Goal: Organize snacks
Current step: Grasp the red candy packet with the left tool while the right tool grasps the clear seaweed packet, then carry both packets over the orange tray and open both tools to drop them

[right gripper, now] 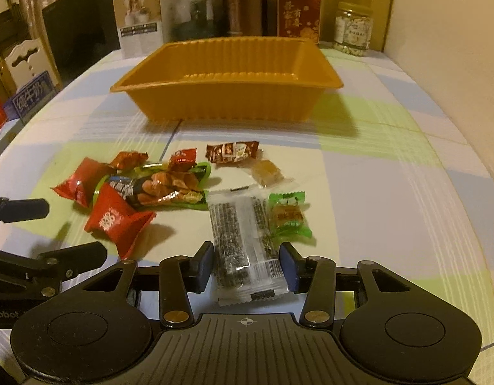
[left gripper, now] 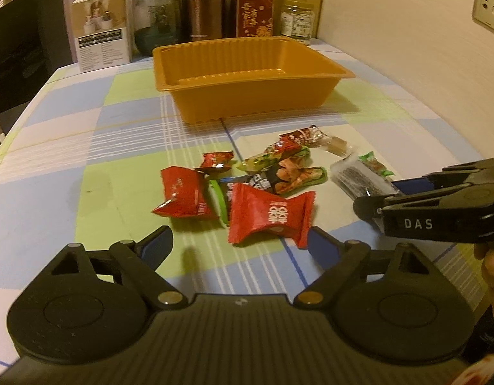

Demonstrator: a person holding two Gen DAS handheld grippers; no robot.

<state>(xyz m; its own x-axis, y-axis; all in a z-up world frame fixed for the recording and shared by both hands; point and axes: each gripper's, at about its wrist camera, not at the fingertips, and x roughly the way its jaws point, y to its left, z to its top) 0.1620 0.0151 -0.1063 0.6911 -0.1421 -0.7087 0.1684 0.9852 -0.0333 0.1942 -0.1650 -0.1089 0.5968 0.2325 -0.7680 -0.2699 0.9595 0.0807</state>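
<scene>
The worktop [right gripper: 391,166] wore a checked cloth of blue, green and white, with one orange tray [right gripper: 227,83] beyond the snacks and a row of jars and boxes against the far wall. The right claw [right gripper: 247,268] stood partly apart around the near end of one clear sesame bar packet [right gripper: 240,243], pads just beside it, not pressing. The left claw [left gripper: 240,247] gaped wide just short of one of two red candies [left gripper: 269,215].
</scene>
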